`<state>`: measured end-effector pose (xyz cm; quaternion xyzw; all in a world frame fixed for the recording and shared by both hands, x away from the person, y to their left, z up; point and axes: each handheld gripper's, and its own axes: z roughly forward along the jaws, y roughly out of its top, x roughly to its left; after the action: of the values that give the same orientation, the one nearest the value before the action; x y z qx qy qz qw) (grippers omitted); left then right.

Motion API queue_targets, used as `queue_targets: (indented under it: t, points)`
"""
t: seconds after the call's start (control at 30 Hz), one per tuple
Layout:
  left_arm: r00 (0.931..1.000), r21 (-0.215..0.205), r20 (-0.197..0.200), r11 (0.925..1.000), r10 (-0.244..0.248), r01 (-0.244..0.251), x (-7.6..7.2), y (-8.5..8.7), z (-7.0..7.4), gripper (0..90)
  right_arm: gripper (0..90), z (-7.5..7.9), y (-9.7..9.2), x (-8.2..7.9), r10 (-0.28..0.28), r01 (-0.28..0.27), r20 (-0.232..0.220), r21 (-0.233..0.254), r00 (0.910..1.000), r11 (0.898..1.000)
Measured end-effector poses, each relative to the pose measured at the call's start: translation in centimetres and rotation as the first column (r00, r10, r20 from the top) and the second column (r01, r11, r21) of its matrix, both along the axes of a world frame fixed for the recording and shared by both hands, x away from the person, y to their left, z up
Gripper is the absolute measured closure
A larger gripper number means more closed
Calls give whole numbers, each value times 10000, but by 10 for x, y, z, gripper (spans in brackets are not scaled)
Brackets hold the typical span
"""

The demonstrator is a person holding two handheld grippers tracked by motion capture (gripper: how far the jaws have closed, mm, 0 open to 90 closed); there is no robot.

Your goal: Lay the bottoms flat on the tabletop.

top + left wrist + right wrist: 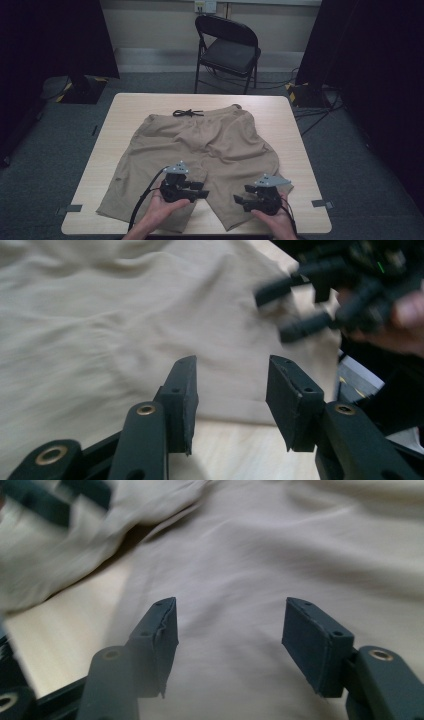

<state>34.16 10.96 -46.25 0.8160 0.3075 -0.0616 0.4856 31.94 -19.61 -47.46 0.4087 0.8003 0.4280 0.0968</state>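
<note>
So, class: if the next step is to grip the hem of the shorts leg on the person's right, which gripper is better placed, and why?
The right gripper. It hangs with open jaws over the near end of that leg of the shorts. The left gripper, also open, sits over the gap between the legs, so it would probably have to cross over.

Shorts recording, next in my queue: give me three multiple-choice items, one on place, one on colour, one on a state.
1. Where is the drawstring?
A. far waistband
B. near hem
C. on the chair

2. What colour are the shorts?
A. blue
B. tan
C. red

3. How do the left gripper jaws stand?
A. clamped on cloth
B. apart, nothing between
C. holding the drawstring

Key: 1 A, it lies at the waist edge by the chair; 2 B, tan fabric on the table; 3 B, the left gripper view shows a gap.
</note>
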Motion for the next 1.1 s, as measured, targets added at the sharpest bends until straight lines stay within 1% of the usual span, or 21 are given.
queue_targets:
  t: [0.07,0.13,0.17,0.2,0.27,0.33,0.4,0.47,0.53,0.57,0.6,0.63,0.67,0.73,0.77,0.83,0.9,0.93,1.0,1.03,1.1]
  points:
    - [9992,-123,-72,9992,-383,382,-5,-10,-1,541,393,4,-16,7,-517,516,152,42,9985,9987]
    - [9974,-171,-182,9974,-700,697,-11,-22,-5,528,397,6,-35,12,-1138,1134,228,203,9932,9933]
    - [9960,-48,-136,9961,-883,882,-13,-28,-8,521,399,6,-44,14,-1438,1430,279,298,9892,9893]
    - [9942,68,-204,9943,-1060,1061,-16,-34,-11,511,399,6,-53,15,-1725,1711,345,395,9844,9845]
    - [9921,319,-262,9918,-1226,1234,-19,-44,-18,489,406,5,-69,15,-2216,2197,328,525,9746,9742]
    - [9890,351,-312,9887,-1447,1458,-24,-52,-21,474,413,3,-83,15,-2614,2599,323,439,9647,9646]
    - [9847,405,-299,9841,-1717,1729,-28,-59,-23,449,420,1,-92,15,-2870,2864,300,232,9575,9578]
    - [9811,521,-219,9798,-1922,1931,-32,-64,-24,428,426,-2,-101,17,-3074,3070,270,183,9512,9515]
    - [9811,457,-187,9800,-1928,1935,-33,-66,-26,411,433,-5,-109,18,-3370,3369,201,58,9413,9415]
    - [9812,517,-215,9799,-1918,1926,-32,-67,-26,408,435,-8,-111,19,-3416,3417,167,-33,9397,9398]
    - [9826,542,-192,9812,-1845,1853,-33,-67,-27,402,435,-10,-113,20,-3525,3528,175,-230,9357,9354]
    - [9817,620,-138,9797,-1901,1906,-33,-67,-27,394,436,-12,-115,20,-3592,3594,105,-242,9332,9329]
    - [9802,614,-103,9783,-1977,1980,-34,-67,-28,394,436,-14,-116,20,-3610,3610,48,-257,9326,9322]
    - [9816,748,37,9789,-1911,1902,-35,-66,-28,390,450,-16,-115,20,-3625,3619,-87,-425,9319,9313]
    - [9825,601,-13,9807,-1864,1861,-35,-65,-28,388,479,-17,-115,19,-3617,3608,-121,-481,9322,9314]
    - [9836,586,4,9819,-1802,1799,-35,-62,-28,387,578,-18,-114,18,-3578,3569,-167,-404,9337,9333]
    - [9860,593,-14,9843,-1666,1664,-34,-59,-30,385,701,-18,-112,17,-3340,3331,-216,-375,9423,9421]
    - [9862,669,-51,9839,-1656,1656,-33,-57,-30,384,755,-18,-111,16,-3237,3229,-274,-288,9458,9460]
    - [9887,619,-72,9868,-1495,1497,-33,-55,-32,384,851,-16,-107,16,-2975,2974,-302,-87,9542,9547]
    - [9888,582,-39,9871,-1489,1489,-32,-54,-33,383,888,-13,-104,16,-2820,2826,-310,172,9589,9591]
    - [9902,567,-87,9886,-1391,1393,-32,-54,-33,379,900,-7,-98,17,-2600,2603,-138,632,9655,9634]
